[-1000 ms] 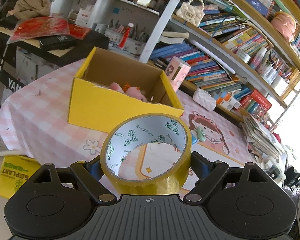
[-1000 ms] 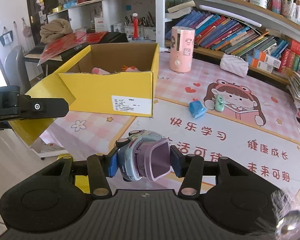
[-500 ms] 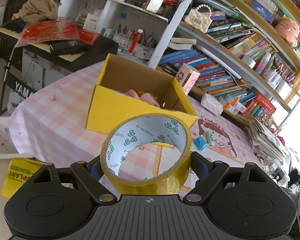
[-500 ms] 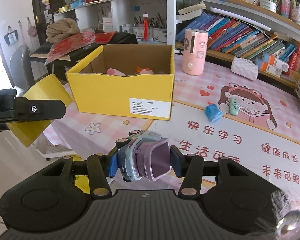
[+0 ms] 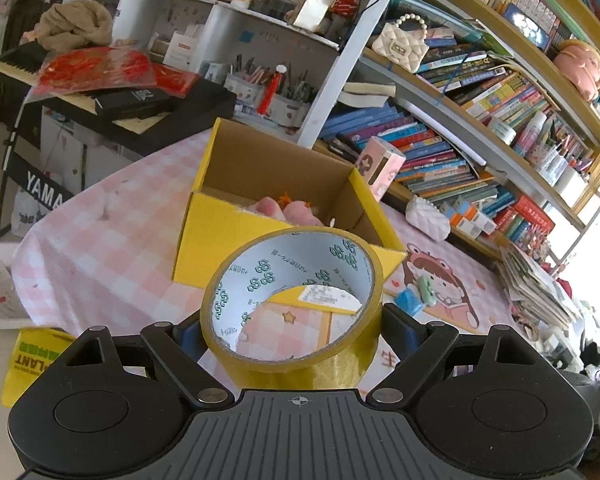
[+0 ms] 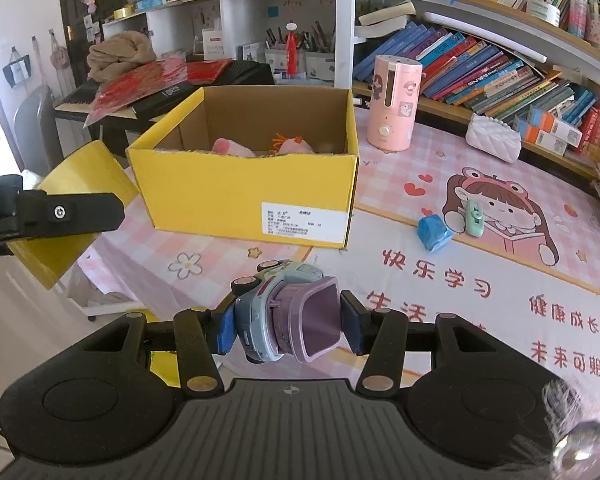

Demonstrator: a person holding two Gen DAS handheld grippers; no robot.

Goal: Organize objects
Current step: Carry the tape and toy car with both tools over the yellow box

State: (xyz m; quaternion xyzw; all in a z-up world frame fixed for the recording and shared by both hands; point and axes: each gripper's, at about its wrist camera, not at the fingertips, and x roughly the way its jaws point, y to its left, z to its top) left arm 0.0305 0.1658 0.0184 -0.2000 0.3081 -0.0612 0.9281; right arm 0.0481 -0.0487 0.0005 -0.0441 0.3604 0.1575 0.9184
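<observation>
My left hand-held gripper (image 5: 292, 332) is spread wide & clamped on a tape roll (image 5: 296, 304), yellow outside, white core w/ green logos, pads pressing its outer sides. Roll sits w/ its hole facing fwd, so I see the desk (image 5: 100, 248) thru it. In right wrist view the same roll (image 6: 72, 208) shows at far left, off the desk edge, left of the box.

Box (image 6: 252, 184): yellow cardboard, open top, on the pink check cloth, white label on its front near the right corner. Inside, pink plush (image 6: 228, 148) w/ an orange tuft; can't tell more.

My right hand-held gripper (image 6: 288, 320) is partly closed, blue pads pinching a toy car (image 6: 284, 312), light blue w/ a purple scoop-like part facing me. It's held above the desk, in front of the box.

Right of box: pink humidifier (image 6: 394, 102) upright at the back, white quilted pouch (image 6: 494, 142) further right. Nearer, on the cartoon-girl mat, a blue lump (image 6: 432, 232) just beside a small green item (image 6: 475, 218). Bookshelves (image 6: 500, 60) behind.
</observation>
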